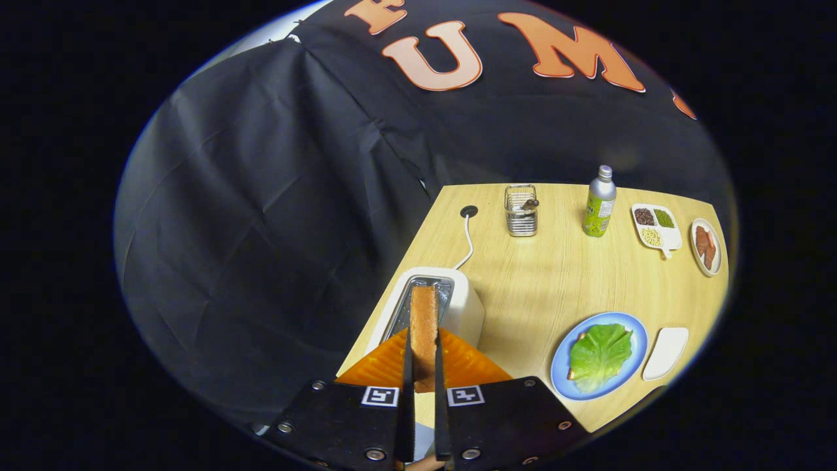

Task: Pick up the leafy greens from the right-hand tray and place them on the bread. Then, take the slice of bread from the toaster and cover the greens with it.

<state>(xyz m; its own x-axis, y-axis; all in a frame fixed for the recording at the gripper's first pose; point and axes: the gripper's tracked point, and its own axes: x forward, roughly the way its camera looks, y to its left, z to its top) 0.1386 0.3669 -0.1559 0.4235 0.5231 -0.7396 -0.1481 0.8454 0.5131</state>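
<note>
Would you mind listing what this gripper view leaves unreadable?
- Bread on the blue plate: covered by the leafy greens.
- Bread slice: its lower end sits inside the toaster; gripper fingers close on both faces.
- Contents of the wire basket and divided dish: too small.

the one camera rides on the hand-held gripper (424, 366), looking forward and downward along its two fingers, which close on the bread slice (424, 324) standing in the toaster (458, 294) close below. it looks over the table (543, 275) from its near left corner, toward the booth's cloth wall (261, 196).
</note>
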